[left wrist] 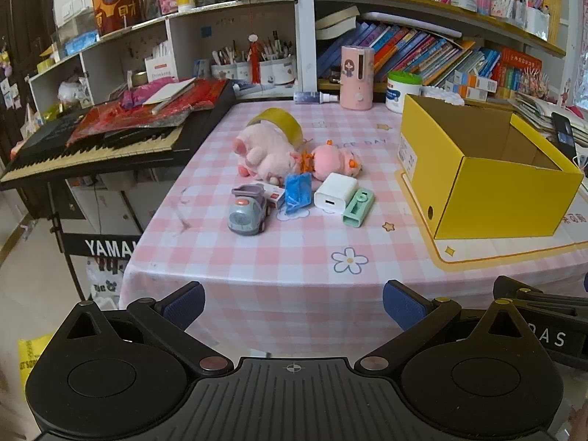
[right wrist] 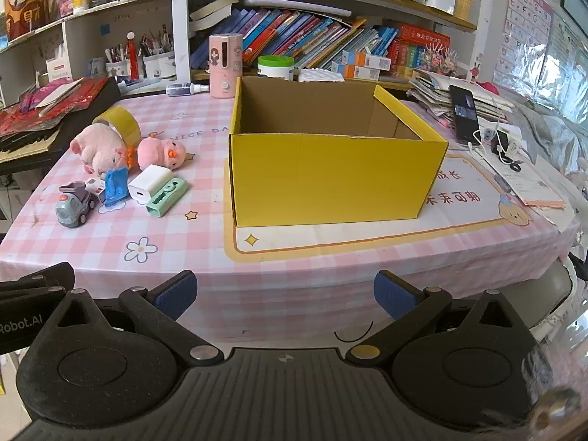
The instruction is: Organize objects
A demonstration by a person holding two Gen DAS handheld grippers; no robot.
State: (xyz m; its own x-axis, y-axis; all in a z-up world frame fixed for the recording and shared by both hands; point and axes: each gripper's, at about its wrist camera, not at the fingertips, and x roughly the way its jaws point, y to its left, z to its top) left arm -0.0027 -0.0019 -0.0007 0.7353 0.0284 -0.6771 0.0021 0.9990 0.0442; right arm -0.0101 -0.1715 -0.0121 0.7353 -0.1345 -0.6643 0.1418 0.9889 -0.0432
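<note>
- Clutter is sitting in one tight cluster on the pink checked tablecloth: a grey toy truck, a blue packet, a white charger, a mint green clip, two pink plush toys and a roll of yellow tape behind them.
- Most of these are touching or overlapping (the blue packet is leaning between the truck and the charger).
- Yellow box is standing open and looks empty, well apart from the cluster, to its right, on a cream mat; it is probably where the things are going.
- Left gripper is hovering off the near table edge with its blue pads spread wide, holding nothing, facing the cluster.
- Right gripper is likewise spread and empty, facing the box.
- Nothing is packed yet, so the job is only starting.
- Risks, as I judge them: closing on one item may be dragging its neighbours along, because they are packed so closely; the truck may be rolling away on its wheels if nudged; the charger's smooth sides may be slipping from the pads; the soft plush may be squashing and sagging out of a shallow pinch; a low carry may be catching the box wall and shoving the box along the mat.
</note>
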